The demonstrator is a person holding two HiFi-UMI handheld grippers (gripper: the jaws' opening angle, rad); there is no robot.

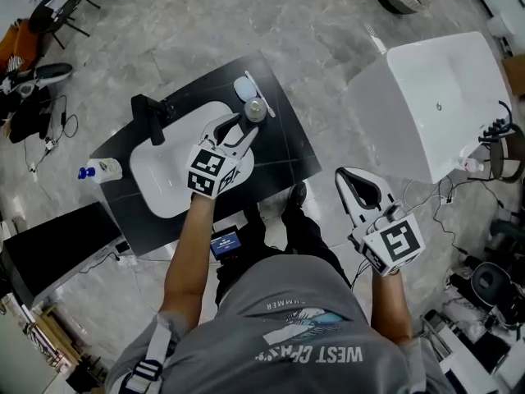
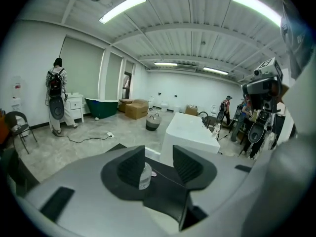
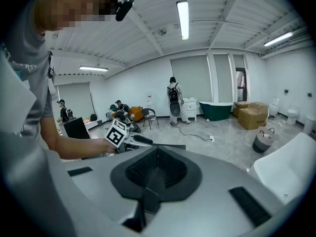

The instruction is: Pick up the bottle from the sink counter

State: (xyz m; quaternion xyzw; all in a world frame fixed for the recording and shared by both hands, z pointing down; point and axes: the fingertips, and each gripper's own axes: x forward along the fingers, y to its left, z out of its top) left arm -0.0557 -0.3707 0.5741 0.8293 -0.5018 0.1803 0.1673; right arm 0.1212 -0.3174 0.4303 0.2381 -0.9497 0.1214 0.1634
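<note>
Approach: my left gripper [image 1: 242, 130] has fingers [image 2: 131, 167] apart, small clear plastic bottle [image 2: 144, 177] between, unpinched (right gripper [image 3: 157, 168] fingers together, empty). Next I close, then lift off the black surface [image 1: 283, 150].

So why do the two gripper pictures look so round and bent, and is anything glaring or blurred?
Left gripper view: a wide-angle lens bends the ceiling beams and leaves black corners; the strip light blows out white. Right gripper view: same bending, plus a mosaic patch at top left, added afterwards. Head view: even light, soft shadows, little bending.
</note>
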